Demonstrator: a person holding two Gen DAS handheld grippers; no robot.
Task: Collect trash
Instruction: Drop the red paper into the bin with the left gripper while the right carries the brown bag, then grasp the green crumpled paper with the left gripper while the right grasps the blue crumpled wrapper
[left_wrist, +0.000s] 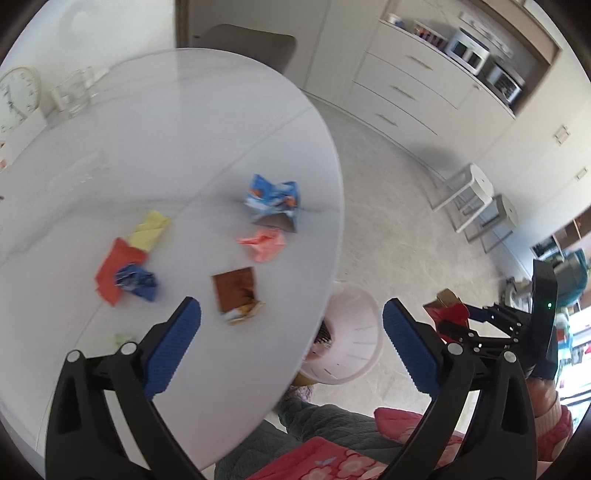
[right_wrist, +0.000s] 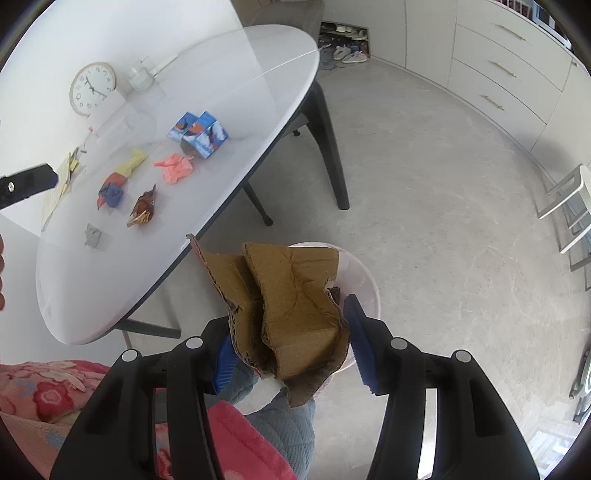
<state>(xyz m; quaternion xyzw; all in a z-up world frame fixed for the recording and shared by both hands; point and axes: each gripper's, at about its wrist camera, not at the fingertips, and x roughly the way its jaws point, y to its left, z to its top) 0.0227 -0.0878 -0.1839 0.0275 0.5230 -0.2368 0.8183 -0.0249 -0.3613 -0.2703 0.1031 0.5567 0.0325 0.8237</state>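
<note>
**A:** Right gripper (right_wrist: 291, 341)?

**B:** Clamped on a crumpled piece of torn brown corrugated cardboard (right_wrist: 291, 295), blue ribbed pads pressed against both its sides. Held above the round white plastic waste basket (right_wrist: 364, 280) on the pale grey floor (right_wrist: 443, 184), just off the table's edge. Seen from the left wrist camera at about 3 o'clock, with cardboard and something red in its grip.

**A:** And the left gripper (left_wrist: 291, 325)?

**B:** Spread wide, nothing between the blue pads. One finger (left_wrist: 173, 350) over the oval white glossy table (left_wrist: 166, 147), the other out past the rim, above the basket at about 5 o'clock of the tabletop.

**A:** Trash left on the table?

**B:** Plenty. In the right wrist view: a crushed blue-and-white printed carton (right_wrist: 197, 134) toward 12 o'clock of the cluster; a crumpled pink paper (right_wrist: 175, 166) just beside it at 6 o'clock. A yellow folded paper (right_wrist: 131, 162) at 9 o'clock of the pink one, touching a red sheet with a scrunched blue wrapper (right_wrist: 110, 194) on top. A brown-and-orange snack wrapper (right_wrist: 144, 208) near the table's edge, and a small grey scrap (right_wrist: 93, 236) at 7 o'clock of that.

**A:** Anything else up there?

**B:** A round white wall clock with a wooden rim (right_wrist: 92, 88) leaning at the far end, a clear glass jug (right_wrist: 142, 74) just beside it.
</note>
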